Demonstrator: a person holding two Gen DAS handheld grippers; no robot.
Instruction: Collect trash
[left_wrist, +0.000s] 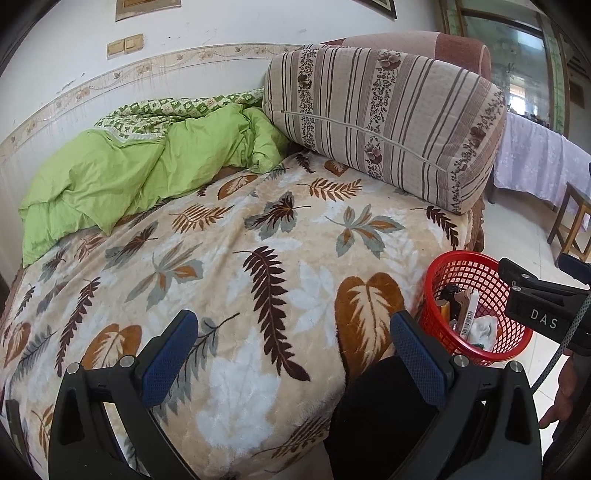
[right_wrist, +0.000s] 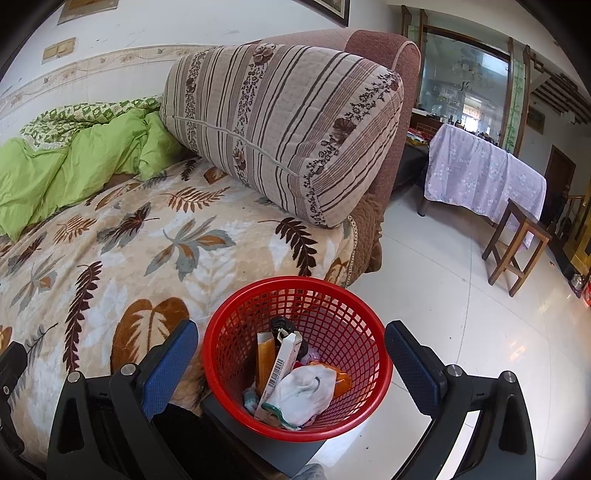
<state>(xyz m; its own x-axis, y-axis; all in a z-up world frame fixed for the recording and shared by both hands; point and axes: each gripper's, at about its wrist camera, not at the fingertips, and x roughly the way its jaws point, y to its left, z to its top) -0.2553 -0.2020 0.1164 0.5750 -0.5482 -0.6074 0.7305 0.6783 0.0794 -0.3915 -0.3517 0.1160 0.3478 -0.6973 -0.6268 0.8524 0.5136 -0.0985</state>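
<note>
- My left gripper hangs over the bed, its blue, dimpled fingers spread wide and holding nothing.
- My right gripper is also wide open and empty, its blue fingers flanking the basket in that view without touching it.
- The basket is round red plastic mesh with a smooth rim, tapering downward. It stands on a flat dark grey surface, just beside the bed's near corner; in the left view it lies right of my fingers, past the bed's edge.
- Trash fills the basket's bottom: a slim white carton with a barcode leaning upright, an orange box beside it, crumpled white cloth, an orange wrapper and something black at the back.
- The bed wears a plush cream blanket printed with brown and grey leaves.
- A crumpled green quilt lies by the wall; a firm, striped wedge cushion leans on the headboard.
- The floor is glossy pale tile.
</note>
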